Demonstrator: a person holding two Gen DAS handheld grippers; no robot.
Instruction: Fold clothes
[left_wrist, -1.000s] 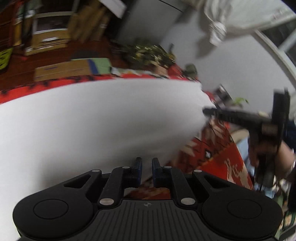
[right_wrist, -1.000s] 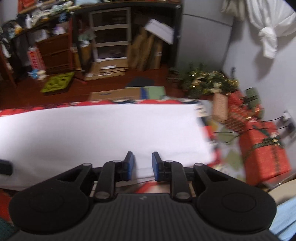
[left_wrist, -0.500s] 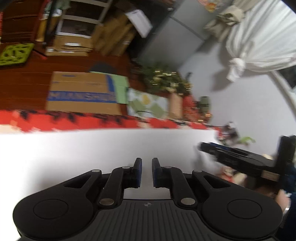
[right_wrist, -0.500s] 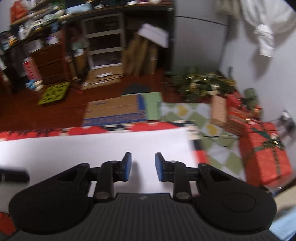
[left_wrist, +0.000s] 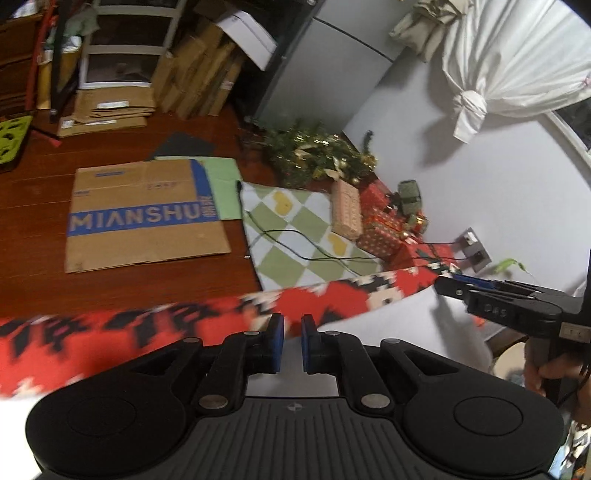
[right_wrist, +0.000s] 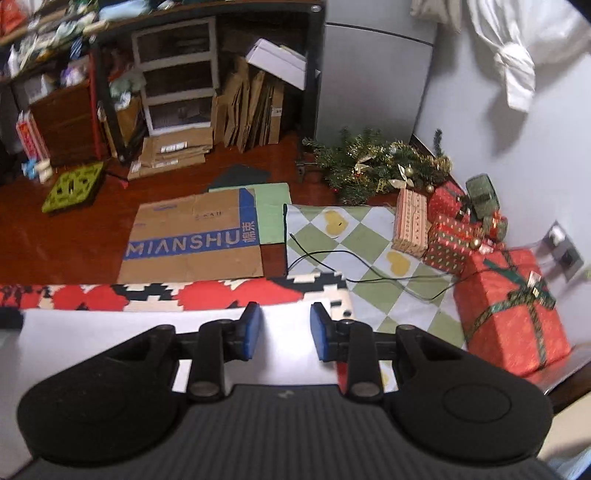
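Note:
A white cloth (left_wrist: 406, 332) (right_wrist: 110, 332) lies flat on a table covered in red, black and white patterned fabric (left_wrist: 147, 325) (right_wrist: 207, 293). My left gripper (left_wrist: 292, 343) is shut, its blue pads at the cloth's far edge. I cannot tell whether the edge is pinched between them. My right gripper (right_wrist: 285, 332) is open over the cloth's right end, with nothing between its pads. In the left wrist view the right gripper (left_wrist: 445, 284) reaches in from the right at the cloth's corner, held by a hand (left_wrist: 546, 369).
Beyond the table's far edge lie a flattened cardboard box (right_wrist: 192, 243), a green checked mat (right_wrist: 369, 251) with a black cable across it, wrapped gift boxes (right_wrist: 513, 306) and Christmas greenery (right_wrist: 369, 166). Shelves and stacked cardboard stand along the back wall.
Both grippers have travelled across the cloth to the table's far edge, and the patterned cover now shows ahead of them. The right gripper's jaws have opened wider. The left gripper's jaws stayed shut.

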